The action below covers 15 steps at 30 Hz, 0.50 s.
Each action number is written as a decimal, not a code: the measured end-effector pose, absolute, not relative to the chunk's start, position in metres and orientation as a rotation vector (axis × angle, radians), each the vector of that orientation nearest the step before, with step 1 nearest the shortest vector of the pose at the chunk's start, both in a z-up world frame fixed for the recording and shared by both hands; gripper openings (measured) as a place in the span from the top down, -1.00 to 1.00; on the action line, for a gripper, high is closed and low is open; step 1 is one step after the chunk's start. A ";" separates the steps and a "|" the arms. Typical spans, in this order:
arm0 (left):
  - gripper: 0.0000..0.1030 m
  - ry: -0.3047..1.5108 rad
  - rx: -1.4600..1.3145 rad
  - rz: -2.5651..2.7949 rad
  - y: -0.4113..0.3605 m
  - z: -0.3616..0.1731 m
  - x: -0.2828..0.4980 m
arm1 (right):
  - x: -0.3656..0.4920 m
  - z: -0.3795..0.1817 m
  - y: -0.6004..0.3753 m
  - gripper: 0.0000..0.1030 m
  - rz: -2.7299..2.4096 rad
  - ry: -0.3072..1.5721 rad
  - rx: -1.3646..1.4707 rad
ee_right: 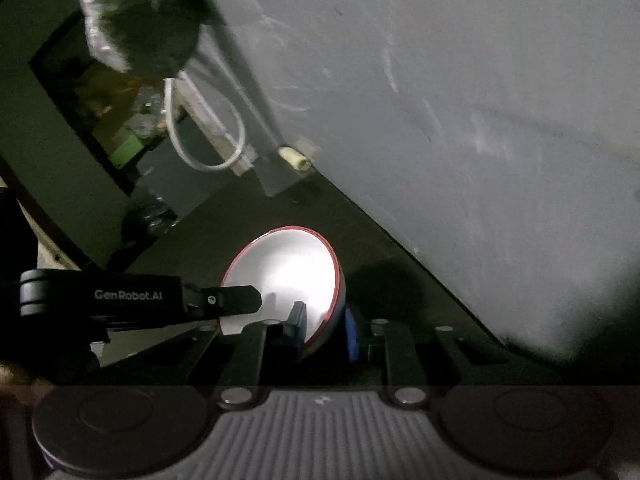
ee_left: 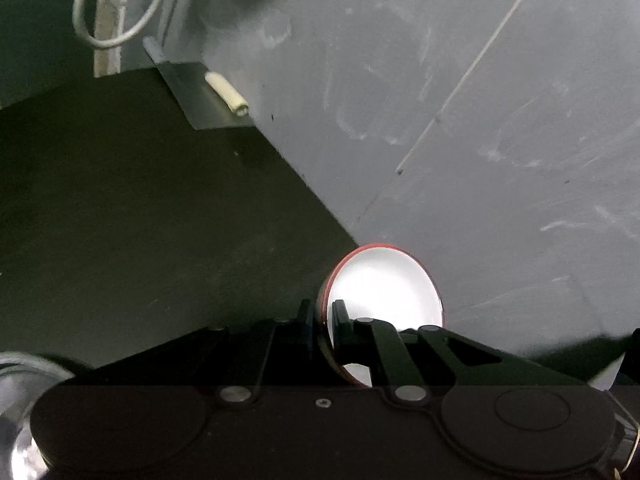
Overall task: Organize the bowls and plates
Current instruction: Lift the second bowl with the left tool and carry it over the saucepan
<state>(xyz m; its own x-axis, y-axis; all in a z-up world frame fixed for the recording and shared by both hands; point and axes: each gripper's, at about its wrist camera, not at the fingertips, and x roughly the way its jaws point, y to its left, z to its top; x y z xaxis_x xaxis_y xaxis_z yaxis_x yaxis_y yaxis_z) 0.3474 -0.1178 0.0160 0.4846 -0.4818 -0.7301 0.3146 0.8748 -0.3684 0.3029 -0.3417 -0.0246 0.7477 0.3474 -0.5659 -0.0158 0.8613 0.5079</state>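
**Both claws clamped on one red-rimmed bowl**

Left wrist view: left claw closed on rim of red-rimmed bowl, one finger on outer red side, other finger inside on white interior. Bowl tilted, white inside facing camera, brightly lit. Behind bowl: dark counter on left, grey scuffed wall on right. Cream tube-like piece lying at wall foot on a small metal plate. White cable loop top left. Shiny rounded glass or metal item in bottom left corner, too cropped to identify.

Right wrist view: right claw closed on the same bowl at its near rim, blue-padded fingers on either side of the wall, one inside, one outside. Bowl tipped on edge, opening facing left and toward camera, apparently held off the counter, though contact underneath not clear. Left claw entering from left, black body marked GenRobot.AI, tip at bowl's far-left rim. Grey wall on right. White cable loop and cream tube piece behind bowl, well apart from it. Blurred grey-dark rounded object top left, not identifiable. Dark opening with cluttered items on left, too dim to read.
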 end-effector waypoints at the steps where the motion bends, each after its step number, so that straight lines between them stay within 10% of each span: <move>1: 0.83 0.937 -0.210 -0.489 -0.114 0.020 0.343 | 0.300 -0.020 -0.341 0.56 0.220 0.700 0.502; 15: 0.83 0.807 -0.333 -0.459 -0.075 0.063 0.289 | 0.270 0.038 -0.326 0.56 0.386 0.631 0.379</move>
